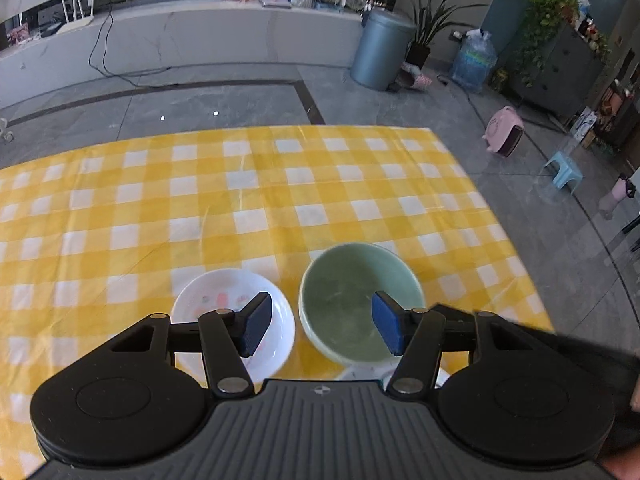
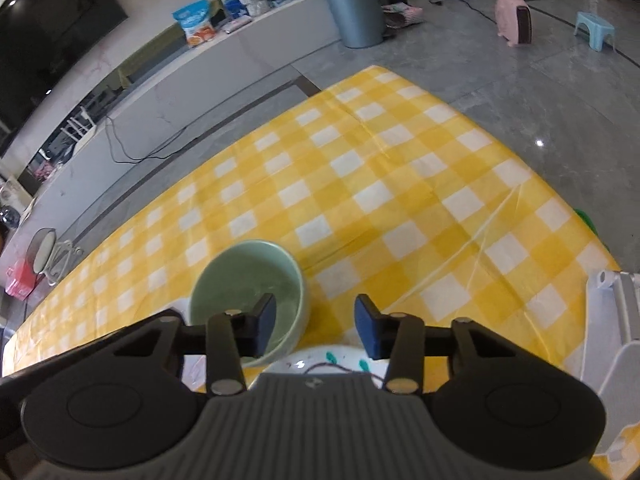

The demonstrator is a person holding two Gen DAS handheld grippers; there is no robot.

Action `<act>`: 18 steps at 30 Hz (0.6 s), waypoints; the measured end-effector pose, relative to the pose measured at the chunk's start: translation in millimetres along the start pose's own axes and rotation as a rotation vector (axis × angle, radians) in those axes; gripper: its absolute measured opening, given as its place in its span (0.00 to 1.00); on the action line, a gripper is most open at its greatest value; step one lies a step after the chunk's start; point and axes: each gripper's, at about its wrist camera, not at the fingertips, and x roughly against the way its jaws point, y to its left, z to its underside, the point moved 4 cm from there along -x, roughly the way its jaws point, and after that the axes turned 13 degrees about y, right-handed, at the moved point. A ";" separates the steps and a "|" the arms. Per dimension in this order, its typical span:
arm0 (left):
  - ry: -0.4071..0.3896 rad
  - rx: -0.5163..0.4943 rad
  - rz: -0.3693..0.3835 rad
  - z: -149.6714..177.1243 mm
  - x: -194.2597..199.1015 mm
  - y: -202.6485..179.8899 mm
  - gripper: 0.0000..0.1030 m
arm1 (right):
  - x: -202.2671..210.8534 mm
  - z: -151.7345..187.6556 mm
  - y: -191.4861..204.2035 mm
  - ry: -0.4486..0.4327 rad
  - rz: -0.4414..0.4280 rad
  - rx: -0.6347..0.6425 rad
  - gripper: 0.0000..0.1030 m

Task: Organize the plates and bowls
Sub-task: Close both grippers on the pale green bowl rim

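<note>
A: Nearest in the left wrist view: left gripper (image 1: 320, 326), fingers spread wide, holding nothing. Hung over the gap between two bowls.

B: Which bowls?

A: White bowl (image 1: 232, 320) with a faint reddish print, under the left finger. Pale green bowl (image 1: 362, 304), taller, under the right finger. Set just beside each other on the yellow checked tablecloth (image 1: 240, 200). Sliver of a white plate (image 1: 360, 372) glimpsed at the green bowl's near side; could not tell whether touching or tucked under.

B: And the right side?

A: Right gripper (image 2: 316, 326), also parted and empty. Poised above a white plate (image 2: 320, 360) with teal marks, mostly hidden by the gripper body. Green bowl (image 2: 248, 300) just left of it. White rack (image 2: 612, 320) at the right edge, probably the destination, though unconfirmed.

B: Risks?

A: Likely a knocked rim: a finger lowered astride both bowls could shove one into the other. Smooth glazed wall, so a shallow pinch might slip. Thin cloth could also drag and shift the neighbouring dishes.

B: Farther off?

A: Bare cloth, then grey floor, a grey bin (image 1: 380, 52), plants.
</note>
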 end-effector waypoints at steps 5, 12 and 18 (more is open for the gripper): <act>0.031 -0.003 -0.021 -6.5 -18.2 -0.3 0.62 | -20.0 1.8 -6.9 0.029 -0.038 -0.021 0.27; 0.055 -0.034 -0.055 -6.9 -31.5 -2.1 0.48 | -26.0 2.4 -8.5 0.036 -0.095 -0.023 0.19; 0.069 -0.051 -0.090 -9.4 -44.3 -7.7 0.32 | -29.7 2.0 -9.7 0.042 -0.119 -0.014 0.17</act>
